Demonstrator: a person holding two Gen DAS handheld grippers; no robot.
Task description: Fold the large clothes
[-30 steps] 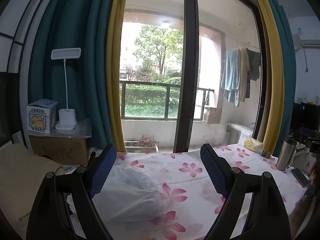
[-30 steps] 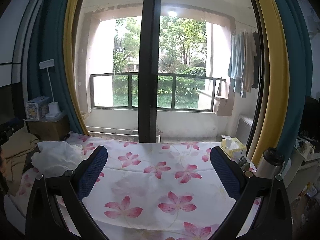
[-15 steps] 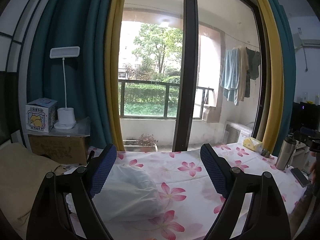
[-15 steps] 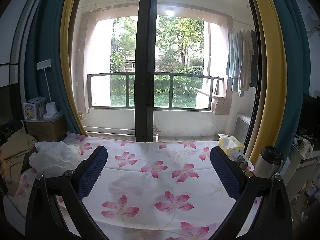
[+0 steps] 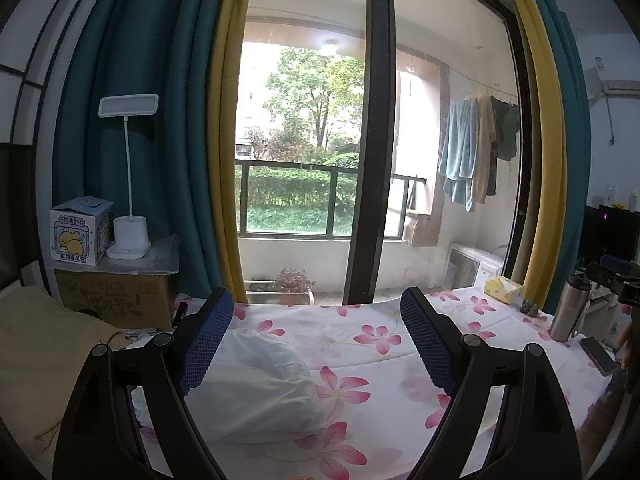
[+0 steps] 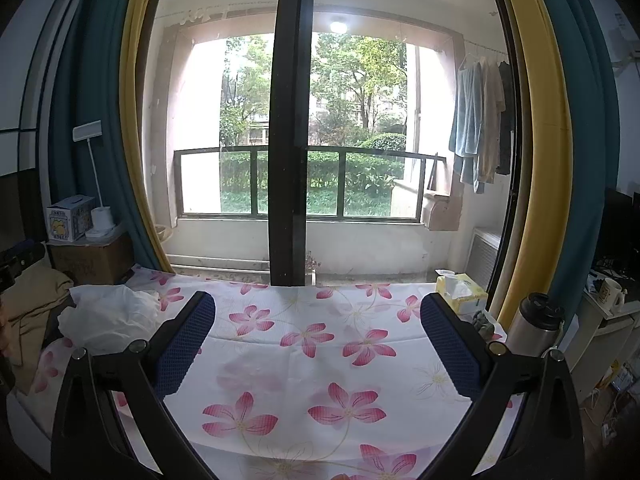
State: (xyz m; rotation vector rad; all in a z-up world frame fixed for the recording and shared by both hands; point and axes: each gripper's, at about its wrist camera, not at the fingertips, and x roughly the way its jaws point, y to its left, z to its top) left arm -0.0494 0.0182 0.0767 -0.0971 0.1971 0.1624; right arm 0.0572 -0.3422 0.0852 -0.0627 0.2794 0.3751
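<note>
While both hand-held grippers (image 5: 316, 312) (image 6: 316, 312) gape, neither holds anything.

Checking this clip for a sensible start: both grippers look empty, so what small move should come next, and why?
Probably lower the left gripper toward the crumpled white garment. Both grippers are open and hold nothing, the garment lies bunched and unfolded on the floral sheet, and it sits nearer the left gripper than the right gripper.

From my seat, the middle of the flowered sheet (image 6: 320, 356) lies bare, room to pass. At its left end a white bundle (image 5: 256, 384) sits in the way, a tan cloth (image 6: 36, 300) beside it. At the right edge stand a tissue box (image 6: 460, 290) and a steel flask (image 6: 534, 320).
</note>
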